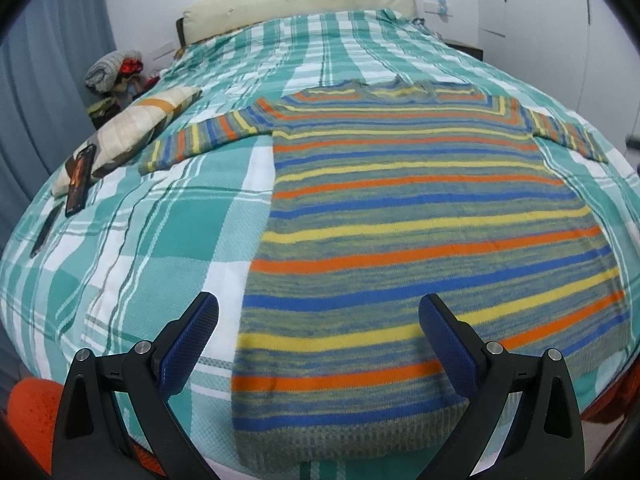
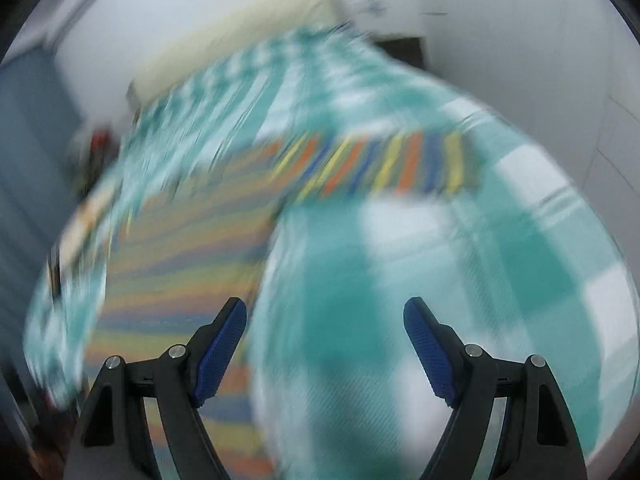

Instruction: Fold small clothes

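1. Bare checked bedspread (image 1: 132, 248) at nine o'clock of the striped sweater (image 1: 420, 216) gives free passage.
2. At ten o'clock a pillow (image 1: 132, 128) and phone (image 1: 80, 180) block the way.
3. Bedspread at twelve lies unobstructed.

1. Bed cover (image 1: 172, 216): teal and white plaid, spread over the bed.
2. Headboard cushion (image 1: 296, 0): cream, at the far end.
3. Pillow (image 1: 132, 128): checked, pale, near the left edge.
4. Phone (image 1: 80, 180): dark, leaning on the pillow.
5. Curtain (image 1: 36, 80): blue-grey, left.
6. Heap of clothes (image 1: 116, 72): beside the bed.
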A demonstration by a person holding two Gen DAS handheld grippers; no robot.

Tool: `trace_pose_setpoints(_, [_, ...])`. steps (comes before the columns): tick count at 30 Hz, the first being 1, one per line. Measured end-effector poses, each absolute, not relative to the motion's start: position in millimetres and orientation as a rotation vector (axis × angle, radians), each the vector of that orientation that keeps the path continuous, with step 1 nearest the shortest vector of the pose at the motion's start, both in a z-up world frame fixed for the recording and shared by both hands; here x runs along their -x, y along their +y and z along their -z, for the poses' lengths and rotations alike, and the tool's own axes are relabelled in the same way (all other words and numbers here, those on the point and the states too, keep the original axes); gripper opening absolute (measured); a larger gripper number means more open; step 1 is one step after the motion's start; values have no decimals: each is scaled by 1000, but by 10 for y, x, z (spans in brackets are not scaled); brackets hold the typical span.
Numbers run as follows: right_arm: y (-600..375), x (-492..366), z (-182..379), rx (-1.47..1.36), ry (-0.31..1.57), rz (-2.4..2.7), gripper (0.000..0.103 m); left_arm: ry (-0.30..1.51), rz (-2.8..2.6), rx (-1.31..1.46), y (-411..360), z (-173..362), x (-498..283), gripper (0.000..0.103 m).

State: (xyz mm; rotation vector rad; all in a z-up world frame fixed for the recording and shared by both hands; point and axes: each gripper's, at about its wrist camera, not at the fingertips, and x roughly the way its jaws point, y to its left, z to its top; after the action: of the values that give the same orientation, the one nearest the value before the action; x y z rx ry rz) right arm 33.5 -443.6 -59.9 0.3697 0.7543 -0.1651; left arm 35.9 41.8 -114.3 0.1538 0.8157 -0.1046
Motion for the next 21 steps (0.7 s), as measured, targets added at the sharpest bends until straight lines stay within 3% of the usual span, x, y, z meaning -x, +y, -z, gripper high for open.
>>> trace_pose_setpoints(4, [-5564,-804,585,-614,739,262,78,821,90,-147,435,1172,-390,101])
trace_pose_setpoints(6, [-5933,-1004,705,-700,757,281,64,829,84,-146,444,1200,-411,101])
trace_pose_setpoints(9, [-6158,-1246,871,-747,799,286,54,856,69,-152,456,1270,-455,101])
trace_pose_setpoints(13, [-6263,-1542,1111,-744,852,336,53,890,50,-164,471,1378,-500,101])
trace_pose_setpoints(14, [-6262,-1583,1163,-762,855,316,46,903,48,-162,471,1410,-516,101])
trace_pose_setpoints(15, [-6227,-1660,1220,-751,880,288,22,911,48,-158,469,1429,-526,101])
trace_pose_setpoints(16, [-6211,-1697,1245,-726,903,290,6,915,48,-155,467,1437,-537,101])
trace_pose_setpoints(21, [-6091,-1666,866,-616,843,303,2,895,55,-144,472,1394,-539,101])
